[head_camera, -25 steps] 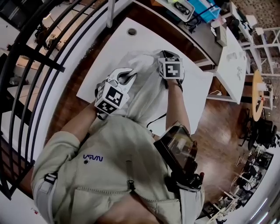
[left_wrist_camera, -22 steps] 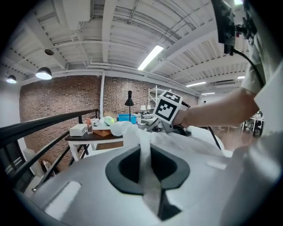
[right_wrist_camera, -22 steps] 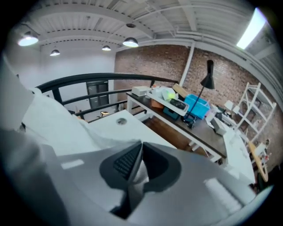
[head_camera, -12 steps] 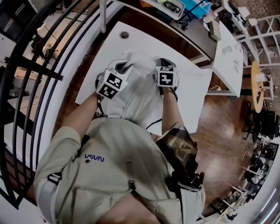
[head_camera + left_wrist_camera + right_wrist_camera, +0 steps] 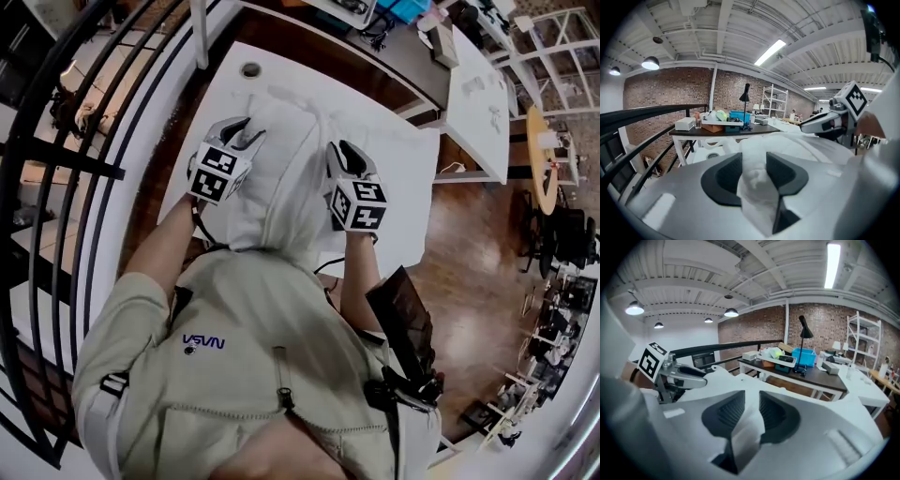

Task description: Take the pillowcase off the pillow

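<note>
Nearest, the person's jacket is filling the bottom of the head view and covering the near edge of the white table. A dark pack is hanging at the right hip.

Just past the chest, the pillowcase, stuffed full, is lying lengthwise on the table. Its near end is hiding under the jacket, w/ one gripper at each side.

L gripper is sitting at the left flank. Its jaws are standing apart, having just been opening, w/ a wad of white cloth bunching in the gap btwn the pads.

R gripper is sitting at the right flank, a bit nearer the person. Its jaws are apart too but narrower, also having just been opening, w/ a flat fold of cloth running btwn them.

In both gripper views the cloth is blocking the gap, and the pillowcase's bulk is rising btwn the two grippers.

Further out, a round hole is showing near the table's far corner. A black railing is running along the left, w/ wood floor on the right.

Beyond, a dark desk is carrying a blue bin and a lamp, w/ a brick wall standing behind.
</note>
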Available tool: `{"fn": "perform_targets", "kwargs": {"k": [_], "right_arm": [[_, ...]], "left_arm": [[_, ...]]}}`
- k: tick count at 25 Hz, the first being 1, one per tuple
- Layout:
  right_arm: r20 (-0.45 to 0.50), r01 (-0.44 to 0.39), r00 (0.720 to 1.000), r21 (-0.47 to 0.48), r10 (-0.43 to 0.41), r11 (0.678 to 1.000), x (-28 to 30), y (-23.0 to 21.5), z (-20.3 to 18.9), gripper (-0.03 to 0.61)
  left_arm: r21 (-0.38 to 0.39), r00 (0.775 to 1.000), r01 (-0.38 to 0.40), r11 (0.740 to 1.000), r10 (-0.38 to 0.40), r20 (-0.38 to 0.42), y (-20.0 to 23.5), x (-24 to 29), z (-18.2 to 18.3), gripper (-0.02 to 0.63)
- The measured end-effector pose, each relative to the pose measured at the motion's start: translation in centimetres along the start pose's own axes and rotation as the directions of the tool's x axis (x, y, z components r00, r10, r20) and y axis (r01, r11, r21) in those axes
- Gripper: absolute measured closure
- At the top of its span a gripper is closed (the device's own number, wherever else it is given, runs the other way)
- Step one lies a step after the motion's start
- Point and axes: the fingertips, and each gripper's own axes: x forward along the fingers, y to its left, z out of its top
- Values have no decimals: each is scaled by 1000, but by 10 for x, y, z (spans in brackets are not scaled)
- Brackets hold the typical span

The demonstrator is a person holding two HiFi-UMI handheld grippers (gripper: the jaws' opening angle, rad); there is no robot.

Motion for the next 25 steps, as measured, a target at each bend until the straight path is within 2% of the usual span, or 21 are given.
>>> {"fn": "perform_targets", "kwargs": {"k": [7,11,16,21,25], "right_arm": [[-32,46,998,-19,-47,999,-45,45,-28,495],[-87,80,993,-28,-82,996,-56,70,-56,495],[-79,113,990,-41,-116,993,-67,80,-64,495],[-60,73,995,-47,-76,996,-72,94,-74,477],[-38,-1,999,-60,-1,998,-80,108,-75,466]], "left_arm": [[-76,999,43,996,-41,24,-12,-38,-13,440],[-75,995,95,993,-94,21,-33,-55,-30,440],[-58,994,111,992,-111,5,-53,-67,-41,439],[-73,997,78,994,-79,-9,-68,-86,-52,437],[-84,996,46,995,-52,-69,-92,-104,-68,422]]}}
